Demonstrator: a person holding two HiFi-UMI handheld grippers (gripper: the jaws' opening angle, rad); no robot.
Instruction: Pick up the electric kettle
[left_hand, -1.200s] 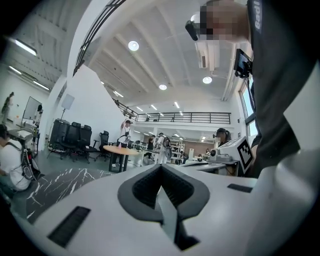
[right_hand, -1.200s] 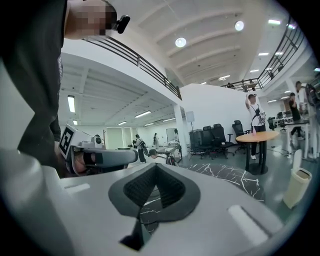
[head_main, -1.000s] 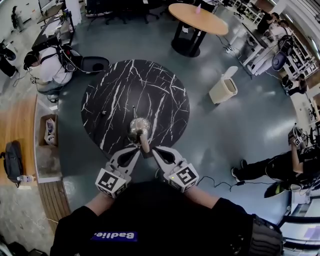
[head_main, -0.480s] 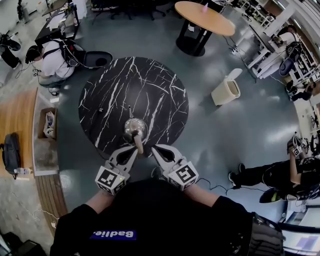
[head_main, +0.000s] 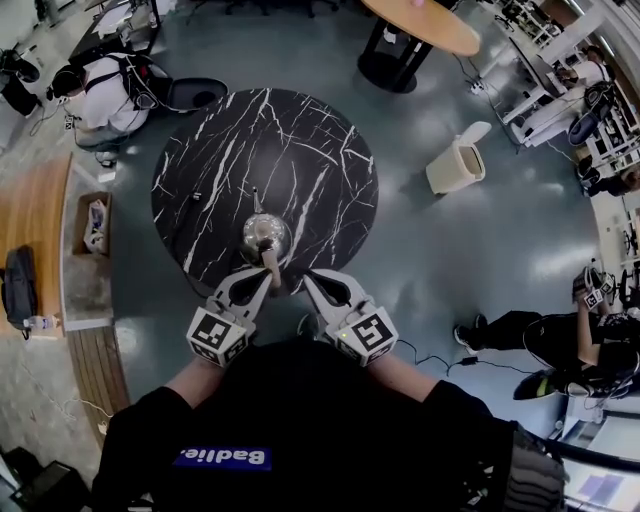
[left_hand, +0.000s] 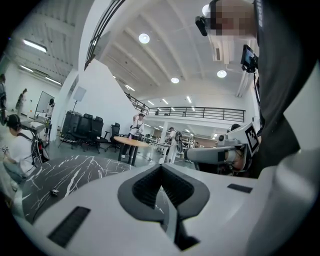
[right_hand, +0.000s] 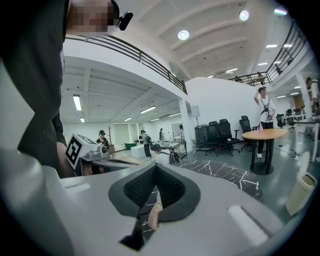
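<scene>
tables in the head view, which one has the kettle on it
The black marble round table in front of the person: the kettle stands near its close edge. The wooden-topped table farther off lacks it.

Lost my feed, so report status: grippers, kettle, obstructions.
Both shut, empty: left gripper and right gripper flank the handle. The electric kettle stands on black table. Nothing in the way.

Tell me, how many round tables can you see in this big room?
2. The black marble table is right in front of the person, holding the kettle. The wooden table stands beyond it, at the head view's top edge. Others may be hidden.
</scene>
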